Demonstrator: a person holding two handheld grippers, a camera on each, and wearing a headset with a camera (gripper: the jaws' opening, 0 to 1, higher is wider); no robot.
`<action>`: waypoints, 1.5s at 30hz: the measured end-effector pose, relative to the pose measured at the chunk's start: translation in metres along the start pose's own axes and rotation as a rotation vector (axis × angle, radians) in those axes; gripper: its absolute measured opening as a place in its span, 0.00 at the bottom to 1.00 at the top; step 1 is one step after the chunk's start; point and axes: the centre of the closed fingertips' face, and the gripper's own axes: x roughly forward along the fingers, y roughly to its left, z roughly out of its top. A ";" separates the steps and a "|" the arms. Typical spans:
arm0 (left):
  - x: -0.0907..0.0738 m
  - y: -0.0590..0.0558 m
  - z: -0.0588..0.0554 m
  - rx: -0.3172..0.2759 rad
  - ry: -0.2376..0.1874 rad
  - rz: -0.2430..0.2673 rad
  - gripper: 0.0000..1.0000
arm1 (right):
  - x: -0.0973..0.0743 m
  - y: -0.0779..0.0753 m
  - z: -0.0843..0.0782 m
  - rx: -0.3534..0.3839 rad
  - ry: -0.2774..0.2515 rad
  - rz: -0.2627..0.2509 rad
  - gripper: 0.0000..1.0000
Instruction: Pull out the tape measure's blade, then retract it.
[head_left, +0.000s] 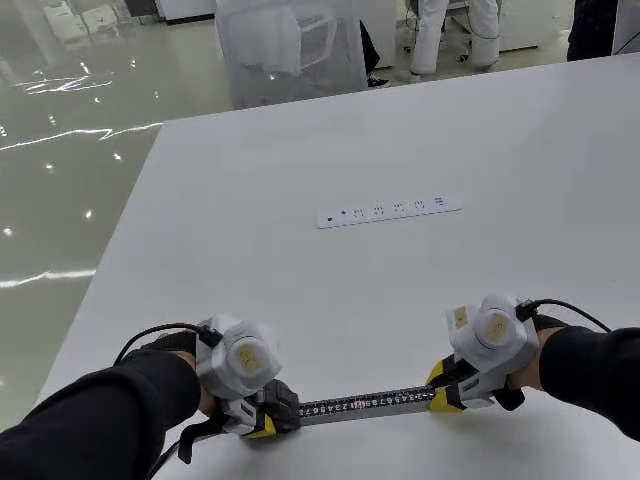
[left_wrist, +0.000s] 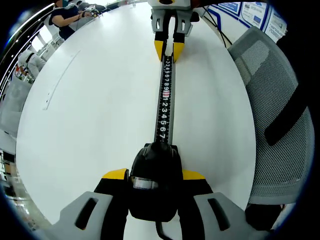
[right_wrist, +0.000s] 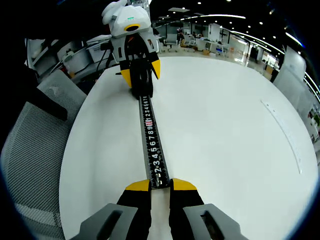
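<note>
Tape measure (head_left: 282, 405), near edge of worktop (head_left: 350, 300): stiff body clamped by left gripper (left_wrist: 154, 175); blade (head_left: 365, 404), likely springy, tip pinched by right gripper (right_wrist: 160, 186).

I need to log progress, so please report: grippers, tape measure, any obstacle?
Left gripper shut on tape measure case. Right gripper shut on blade tip. Blade drawn out between them. White strip lies well apart.

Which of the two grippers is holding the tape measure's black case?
The left gripper holds the case; the right gripper pinches only the tip of the blade.
</note>
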 end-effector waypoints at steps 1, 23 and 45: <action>0.000 0.000 0.000 0.000 -0.001 0.000 0.33 | -0.001 0.000 -0.001 0.002 0.001 0.000 0.08; 0.000 0.001 -0.001 -0.001 -0.010 -0.001 0.33 | -0.013 -0.002 -0.017 -0.008 0.029 -0.009 0.08; -0.001 0.001 0.000 -0.003 -0.017 0.006 0.33 | -0.027 -0.005 -0.032 -0.002 0.056 -0.015 0.08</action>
